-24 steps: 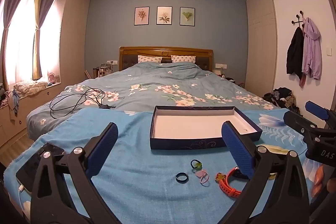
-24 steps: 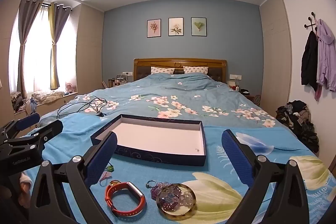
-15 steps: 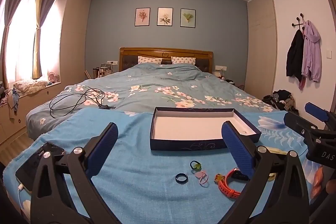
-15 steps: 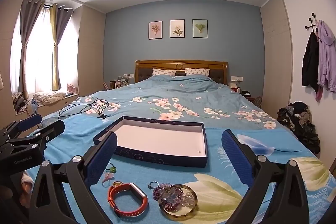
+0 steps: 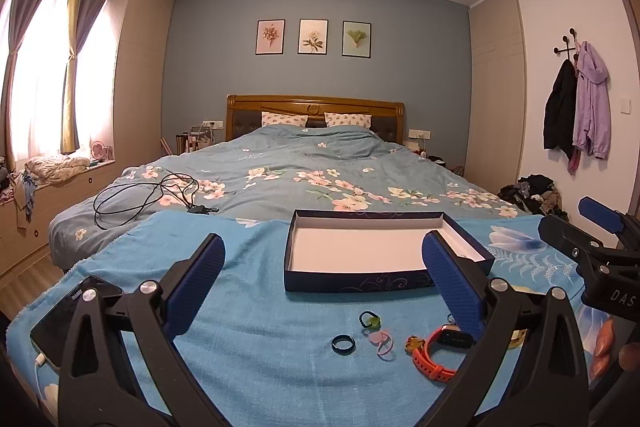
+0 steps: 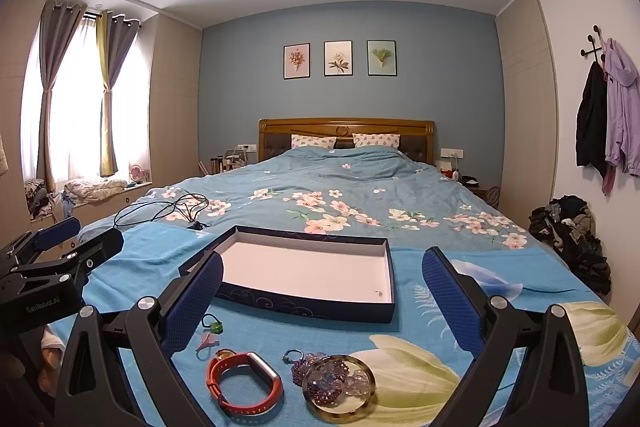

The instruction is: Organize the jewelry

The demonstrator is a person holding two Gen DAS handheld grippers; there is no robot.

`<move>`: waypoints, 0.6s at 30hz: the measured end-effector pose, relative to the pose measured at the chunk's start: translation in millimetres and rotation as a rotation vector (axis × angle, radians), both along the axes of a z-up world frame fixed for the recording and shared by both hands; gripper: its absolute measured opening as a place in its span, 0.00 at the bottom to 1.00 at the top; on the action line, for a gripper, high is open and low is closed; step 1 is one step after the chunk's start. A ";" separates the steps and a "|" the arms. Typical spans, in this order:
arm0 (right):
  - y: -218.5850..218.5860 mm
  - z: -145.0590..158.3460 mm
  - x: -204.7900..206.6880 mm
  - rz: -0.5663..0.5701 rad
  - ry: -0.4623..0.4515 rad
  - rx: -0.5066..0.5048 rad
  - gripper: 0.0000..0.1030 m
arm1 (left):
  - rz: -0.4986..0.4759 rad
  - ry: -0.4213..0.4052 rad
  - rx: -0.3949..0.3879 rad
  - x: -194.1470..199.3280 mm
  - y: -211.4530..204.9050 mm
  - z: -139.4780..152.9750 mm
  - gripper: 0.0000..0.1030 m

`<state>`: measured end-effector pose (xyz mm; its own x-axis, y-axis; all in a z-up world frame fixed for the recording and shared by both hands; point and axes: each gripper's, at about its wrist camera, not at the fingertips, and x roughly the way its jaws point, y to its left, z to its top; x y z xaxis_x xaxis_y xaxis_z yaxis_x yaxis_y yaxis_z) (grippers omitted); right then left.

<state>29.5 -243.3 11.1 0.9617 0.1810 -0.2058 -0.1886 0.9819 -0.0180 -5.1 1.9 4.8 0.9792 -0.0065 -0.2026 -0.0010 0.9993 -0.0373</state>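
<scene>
— While both grippers hover, which way does the orange rubber watch band point?
— It lies flat, long axis left to right, beside a gold-rimmed round dish of purple beads.
— Grippers?
— Left gripper and right gripper both gape wide, holding nothing.
— Beyond?
— A navy shallow cardboard box with white floor, long side crosswise.

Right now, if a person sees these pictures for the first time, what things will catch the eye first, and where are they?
First the dark blue box, open with a white inside, on the blue blanket at the foot of the bed. In front of it lies a row of jewelry: an orange watch, a gold-rimmed dish of purple beads and a black ring. Both hand-held grippers, left and right, hover open above them.
</scene>
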 end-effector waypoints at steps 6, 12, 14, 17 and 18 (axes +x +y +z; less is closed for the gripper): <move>-1.6 0.9 0.5 0.004 -0.005 0.003 0.93 | 0.001 -0.006 -0.001 -3.3 0.0 2.6 0.94; -3.0 0.8 -0.2 0.006 -0.006 0.009 0.93 | 0.000 -0.007 -0.001 -4.0 -0.1 3.7 0.94; -4.2 0.3 -1.1 0.007 -0.007 0.011 0.93 | 0.002 -0.007 0.000 -4.5 -0.8 4.0 0.94; -4.5 0.4 -1.8 0.008 -0.007 0.013 0.93 | 0.001 -0.006 0.001 -4.4 -0.6 5.1 0.94; -4.1 0.8 -1.1 0.008 -0.005 0.012 0.93 | 0.001 -0.006 0.001 -4.4 -0.9 4.8 0.94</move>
<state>28.4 -247.4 11.9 0.9614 0.1908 -0.1984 -0.1962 0.9805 -0.0077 -9.4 1.0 9.6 0.9805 -0.0051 -0.1963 -0.0021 0.9993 -0.0365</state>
